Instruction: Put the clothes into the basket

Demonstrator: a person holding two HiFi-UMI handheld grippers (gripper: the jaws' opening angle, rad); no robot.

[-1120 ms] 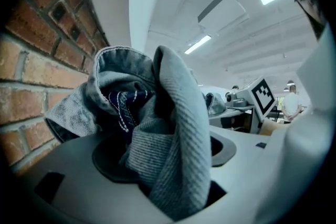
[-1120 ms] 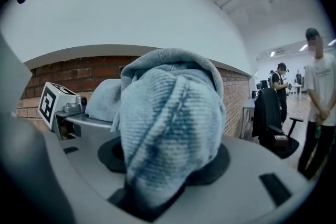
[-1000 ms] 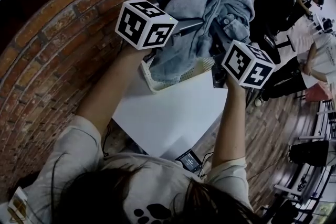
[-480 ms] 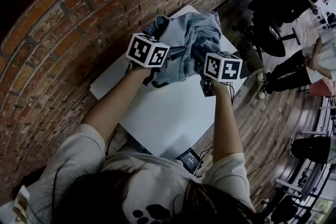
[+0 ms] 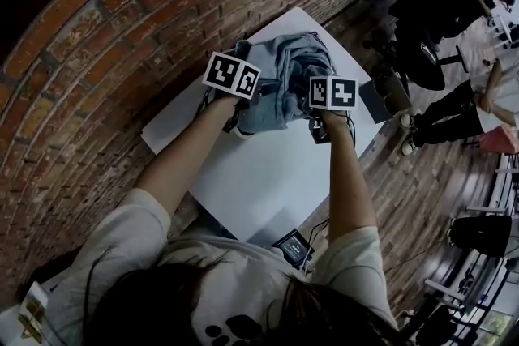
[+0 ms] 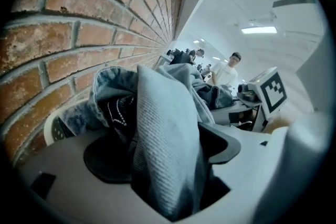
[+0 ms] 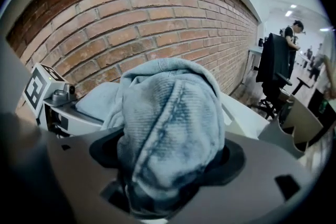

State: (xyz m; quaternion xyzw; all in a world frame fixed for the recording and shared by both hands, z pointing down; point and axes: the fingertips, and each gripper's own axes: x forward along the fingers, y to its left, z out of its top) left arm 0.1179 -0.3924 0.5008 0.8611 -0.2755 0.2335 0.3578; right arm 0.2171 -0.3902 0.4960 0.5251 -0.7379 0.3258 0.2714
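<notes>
Both grippers sit at the basket [image 6: 51, 128], at the release step. The left gripper [image 5: 247, 97] and right gripper [image 5: 312, 109] have just been opening their jaws, with the denim clothes [image 5: 285, 77] between them, heaped in the basket. Next I'd lift clear above the basket without snagging cloth.

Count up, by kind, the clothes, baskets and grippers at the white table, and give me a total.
Denim clothes heap: 1 (separate pieces cannot be told apart)
White perforated basket: 1
Grippers: 2, the left gripper and the right gripper, whose jaws have just been opening, with denim between them
Total: 4
</notes>
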